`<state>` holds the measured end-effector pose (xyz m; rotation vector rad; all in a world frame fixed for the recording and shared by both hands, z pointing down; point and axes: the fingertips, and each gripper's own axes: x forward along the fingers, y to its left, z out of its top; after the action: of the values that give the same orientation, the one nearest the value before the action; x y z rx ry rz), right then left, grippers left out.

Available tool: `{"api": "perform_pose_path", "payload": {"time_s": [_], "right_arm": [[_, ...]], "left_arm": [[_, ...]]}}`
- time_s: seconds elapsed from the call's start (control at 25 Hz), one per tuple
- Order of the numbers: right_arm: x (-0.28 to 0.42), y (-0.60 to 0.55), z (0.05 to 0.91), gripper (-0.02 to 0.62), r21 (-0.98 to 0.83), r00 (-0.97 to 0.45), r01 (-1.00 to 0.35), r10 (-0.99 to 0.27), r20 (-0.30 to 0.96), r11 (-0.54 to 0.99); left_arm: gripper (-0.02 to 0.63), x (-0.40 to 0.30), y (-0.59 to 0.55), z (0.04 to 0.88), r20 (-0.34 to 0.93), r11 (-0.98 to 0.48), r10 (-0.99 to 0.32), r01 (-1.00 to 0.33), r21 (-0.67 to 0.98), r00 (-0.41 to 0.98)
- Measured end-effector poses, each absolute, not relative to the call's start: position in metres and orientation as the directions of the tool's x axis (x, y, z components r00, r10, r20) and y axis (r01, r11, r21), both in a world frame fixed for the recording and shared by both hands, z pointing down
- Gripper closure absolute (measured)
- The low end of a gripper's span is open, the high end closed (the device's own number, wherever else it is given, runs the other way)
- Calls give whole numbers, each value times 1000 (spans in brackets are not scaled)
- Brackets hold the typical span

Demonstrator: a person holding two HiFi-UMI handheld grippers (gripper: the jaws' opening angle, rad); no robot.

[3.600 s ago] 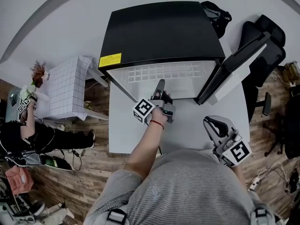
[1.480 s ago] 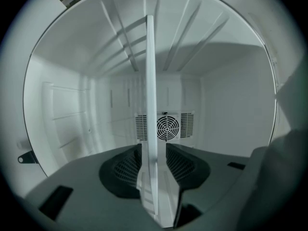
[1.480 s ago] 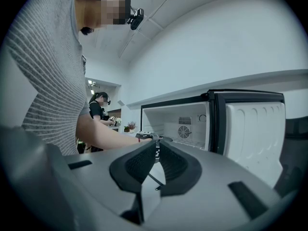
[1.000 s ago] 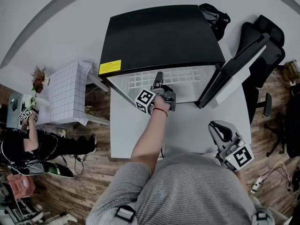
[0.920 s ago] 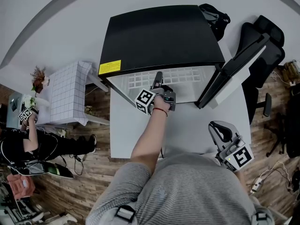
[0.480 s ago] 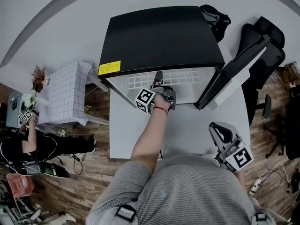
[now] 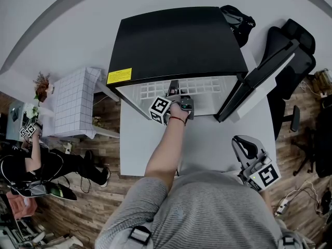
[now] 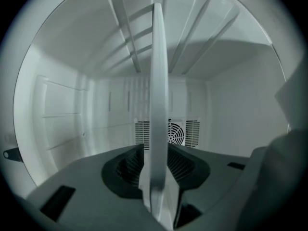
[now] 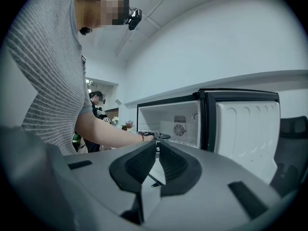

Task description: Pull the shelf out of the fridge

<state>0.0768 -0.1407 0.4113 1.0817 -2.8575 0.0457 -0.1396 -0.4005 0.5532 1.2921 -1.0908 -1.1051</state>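
Observation:
A black mini fridge (image 7: 176,40) stands on a white table (image 7: 207,139), its door (image 7: 254,82) swung open to the right. The white wire shelf (image 7: 207,85) shows as a grid strip in the opening. My left gripper (image 7: 175,87) reaches into the opening, turned on its side, shut on the shelf's front edge. In the left gripper view the shelf (image 8: 159,81) stands edge-on as a white bar pinched between the dark pads of that gripper (image 8: 158,162). My right gripper (image 7: 242,144) hangs shut and empty over the table's near right corner, aimed at the fridge (image 9: 173,121).
A fan vent (image 8: 175,134) sits in the fridge's back wall. A black office chair (image 7: 295,40) stands right of the door and a black bag (image 7: 238,17) lies behind the fridge. A white grid-patterned box (image 7: 75,100) is to the left, with another person (image 7: 31,160) on the floor beyond.
My left gripper has moved nearer the fridge opening, and the visible strip of shelf is narrower than before. The right gripper has barely shifted.

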Motion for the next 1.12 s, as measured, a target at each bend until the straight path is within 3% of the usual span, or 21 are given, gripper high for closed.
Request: {"api": "perform_pose_path", "payload": {"time_s": [0.36,0.72,1.12], "right_arm": [[79,-144,413,581,12,-746,-660,-658,102,751],[80,-145,413,581,12,-745,-662,-659,101,750],[82,-140,414,581,17,-739,-666,-664,114,745]], "left_arm": [[463,-142,-403,558,7,7,-992,-5,1000,128],[543,-143,-404,557,6,5,-994,-11,1000,109],[566,-143,-403,554,-6,-7,-994,-14,1000,108]]}}
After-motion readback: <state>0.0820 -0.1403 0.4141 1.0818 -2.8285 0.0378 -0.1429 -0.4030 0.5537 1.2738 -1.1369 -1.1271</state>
